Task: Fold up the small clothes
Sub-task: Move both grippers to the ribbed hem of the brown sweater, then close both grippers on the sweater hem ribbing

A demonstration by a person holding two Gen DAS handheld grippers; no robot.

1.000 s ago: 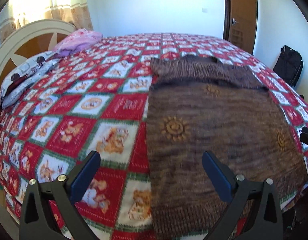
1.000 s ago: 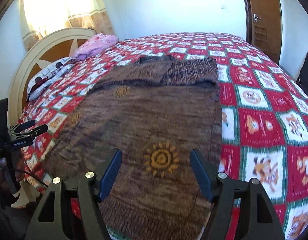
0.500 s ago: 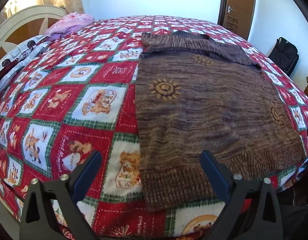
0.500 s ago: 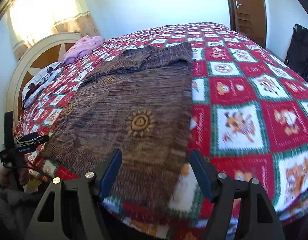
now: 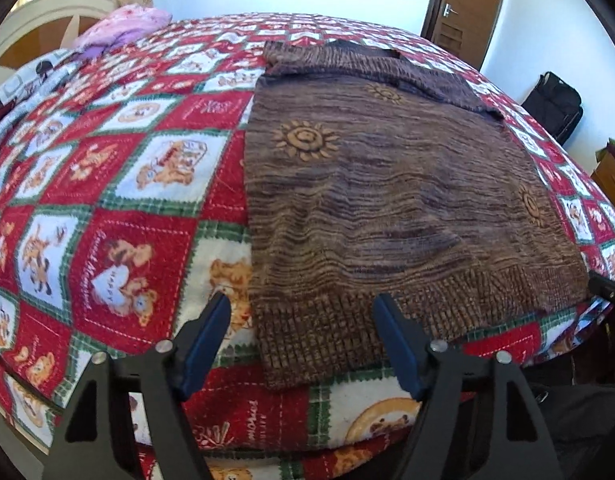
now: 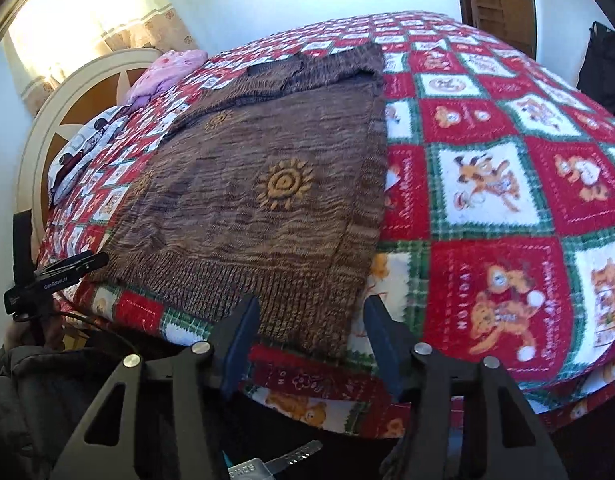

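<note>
two open grippers, left gripper (image 5: 301, 330) and right gripper (image 6: 311, 328), at brown sweater (image 5: 387, 200) hem

The bed (image 5: 107, 184) wore a red, green and white patchwork blanket (image 6: 487, 184) printed with cartoon bears. A brown knitted sweater (image 5: 379, 200) with sun motifs lay flat on it, its ribbed hem near the bed's edge. A pink bundle (image 5: 123, 26) and a patterned pillow (image 6: 87, 140) rested by the headboard (image 6: 55, 120).
</note>
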